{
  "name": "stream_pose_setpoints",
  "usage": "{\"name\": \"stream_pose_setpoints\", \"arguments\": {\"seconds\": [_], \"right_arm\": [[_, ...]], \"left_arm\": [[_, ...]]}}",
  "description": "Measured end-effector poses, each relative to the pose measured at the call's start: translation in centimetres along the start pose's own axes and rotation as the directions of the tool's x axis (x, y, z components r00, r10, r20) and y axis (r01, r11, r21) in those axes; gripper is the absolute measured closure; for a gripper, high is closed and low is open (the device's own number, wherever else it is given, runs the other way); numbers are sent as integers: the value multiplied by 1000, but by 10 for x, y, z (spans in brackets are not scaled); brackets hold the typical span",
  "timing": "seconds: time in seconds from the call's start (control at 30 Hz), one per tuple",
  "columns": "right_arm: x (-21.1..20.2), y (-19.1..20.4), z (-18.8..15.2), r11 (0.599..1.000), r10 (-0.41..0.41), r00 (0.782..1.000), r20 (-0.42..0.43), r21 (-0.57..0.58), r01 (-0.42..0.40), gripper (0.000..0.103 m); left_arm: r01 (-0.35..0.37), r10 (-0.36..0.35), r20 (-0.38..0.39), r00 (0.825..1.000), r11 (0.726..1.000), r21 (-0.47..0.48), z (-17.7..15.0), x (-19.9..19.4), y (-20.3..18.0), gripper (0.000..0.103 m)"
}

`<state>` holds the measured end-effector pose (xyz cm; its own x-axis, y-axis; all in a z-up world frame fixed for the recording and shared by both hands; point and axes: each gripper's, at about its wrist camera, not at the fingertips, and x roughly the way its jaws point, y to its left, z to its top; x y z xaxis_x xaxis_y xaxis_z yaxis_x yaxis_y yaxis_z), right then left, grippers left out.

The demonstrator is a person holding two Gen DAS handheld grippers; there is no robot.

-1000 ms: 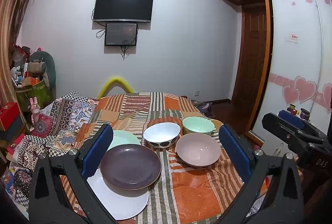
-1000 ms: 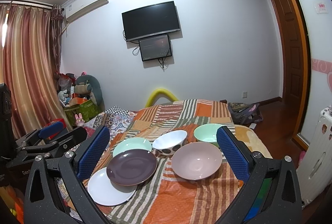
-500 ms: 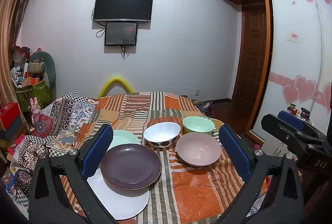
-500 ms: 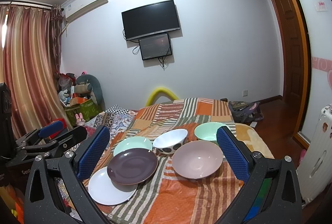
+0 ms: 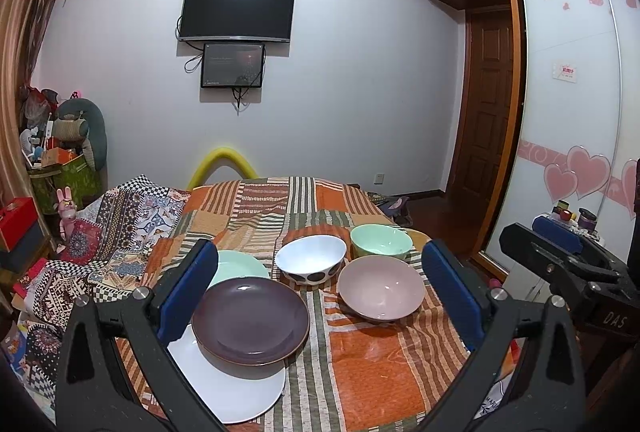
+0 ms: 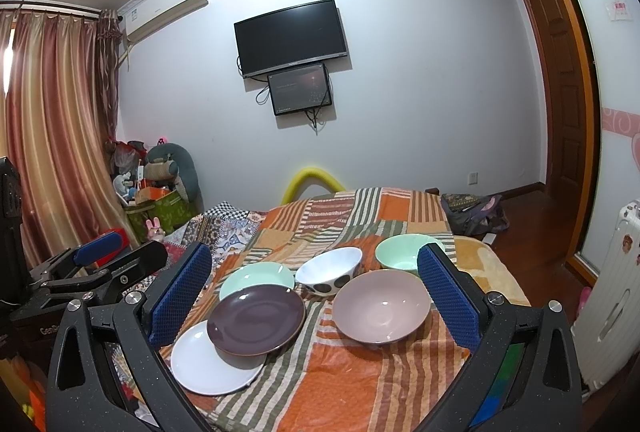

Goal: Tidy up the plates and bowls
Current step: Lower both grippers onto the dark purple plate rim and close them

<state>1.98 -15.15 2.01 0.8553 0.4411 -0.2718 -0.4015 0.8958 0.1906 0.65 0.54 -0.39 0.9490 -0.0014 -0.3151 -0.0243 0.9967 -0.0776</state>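
1. The striped orange patchwork cloth (image 5: 372, 364) covers the tabletop that carries all the dishes; it is soft, so I would lift each dish rather than slide it.
2. The flat white plate (image 6: 208, 364) lies nearest, with the dark purple plate (image 6: 256, 322) overlapping it and the pale green plate (image 6: 256, 274) behind. Stacking probably starts here, with a grip on a plate's exposed rim.
3. The pink bowl (image 5: 380, 288), the white bowl with dark spots (image 5: 310, 260) and the mint green bowl (image 5: 380, 240) sit to the right, close together.
4. The left tool (image 5: 320, 292) and the right tool (image 6: 316, 296) both hover spread wide, holding nothing.
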Motion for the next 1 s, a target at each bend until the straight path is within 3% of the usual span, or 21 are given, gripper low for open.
{"name": "stream_pose_setpoints", "arguments": {"seconds": [0.5,0.6,0.7,0.83,1.0], "right_arm": [[36,-4,-9,999,-2,996,-86,32,5,0],[47,-4,-15,999,-4,993,-117,31,7,1],[62,-1,-20,1000,5,987,-162,24,-1,12],[83,0,-29,999,24,976,-218,36,-17,15],[113,5,-43,998,53,952,-301,47,-40,27]], "left_arm": [[2,-5,-69,998,999,-48,-9,36,28,0],[-27,21,-101,995,998,-58,-14,49,43,12],[-60,48,-154,987,996,-68,-22,68,62,18],[-108,88,-201,976,990,-93,-33,87,90,19],[-147,108,-263,959,980,-134,-46,110,126,25]]}}
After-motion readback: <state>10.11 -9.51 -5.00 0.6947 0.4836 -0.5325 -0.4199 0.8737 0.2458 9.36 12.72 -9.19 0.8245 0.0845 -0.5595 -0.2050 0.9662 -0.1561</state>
